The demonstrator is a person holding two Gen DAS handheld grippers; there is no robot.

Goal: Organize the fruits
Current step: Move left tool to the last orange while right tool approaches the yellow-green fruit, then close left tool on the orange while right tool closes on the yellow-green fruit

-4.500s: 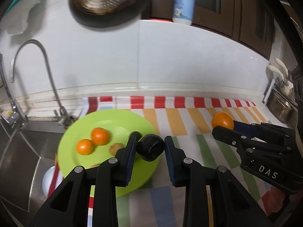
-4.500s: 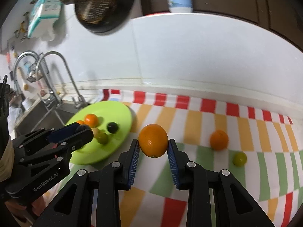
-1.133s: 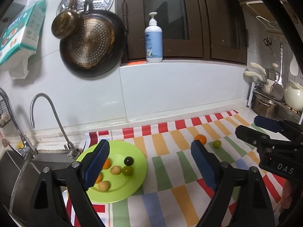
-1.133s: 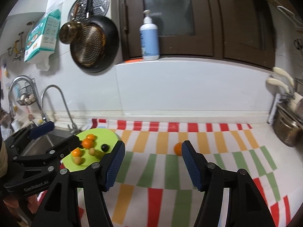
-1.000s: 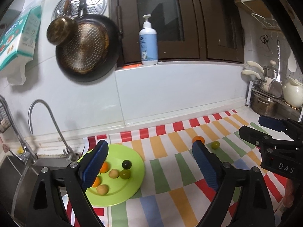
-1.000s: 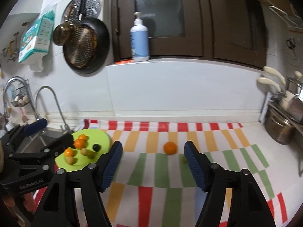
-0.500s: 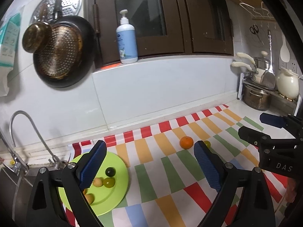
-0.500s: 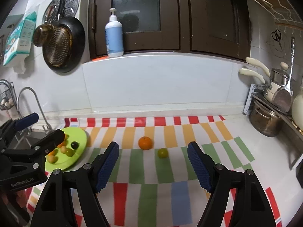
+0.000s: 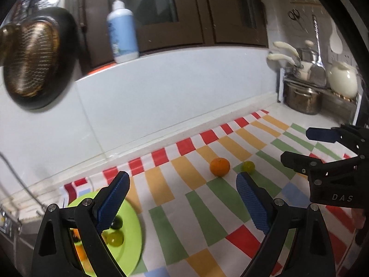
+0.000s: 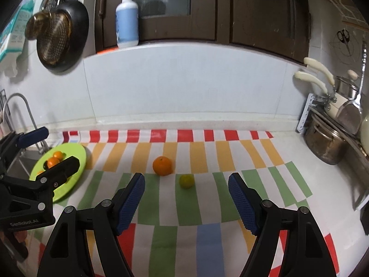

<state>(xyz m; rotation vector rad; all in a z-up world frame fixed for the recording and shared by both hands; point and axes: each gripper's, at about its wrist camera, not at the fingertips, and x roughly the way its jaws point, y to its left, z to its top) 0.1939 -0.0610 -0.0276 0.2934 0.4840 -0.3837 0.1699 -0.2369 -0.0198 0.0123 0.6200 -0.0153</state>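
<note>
Two fruits lie loose on the striped cloth (image 10: pixel 207 235): a round orange (image 10: pixel 162 165) with a dimpled matte skin and a small stem pit on top, and just beside it, at its 4 o'clock in our right wrist view, a smaller smooth yellow-green fruit (image 10: pixel 186 181). They sit close but we cannot tell whether they touch. From our left wrist view the same orange (image 9: pixel 219 166) and green fruit (image 9: pixel 248 166) sit at about 1 o'clock.

We hold our left gripper (image 9: pixel 182 195) above the counter with its jaws spread wide and nothing between them; its pads (image 9: pixel 113 199) are blue, with a knurled rubbery texture, on black plastic arms. Our right gripper (image 10: pixel 186 198) is likewise spread wide and empty, framing the two fruits from the near side.

At 9 o'clock in the right view lies a flat, glossy lime-green plate (image 10: pixel 78 155) carrying several small fruits, partly hidden behind the left gripper; among them are small oranges (image 10: pixel 55 158). In the left view, at 7 o'clock, we see on the plate (image 9: pixel 131 242) a shiny dark round fruit (image 9: pixel 116 222) and a translucent green one (image 9: pixel 114 238) just below it.

The cloth is a flat weave of red, orange, green, blue and white blocks.
</note>
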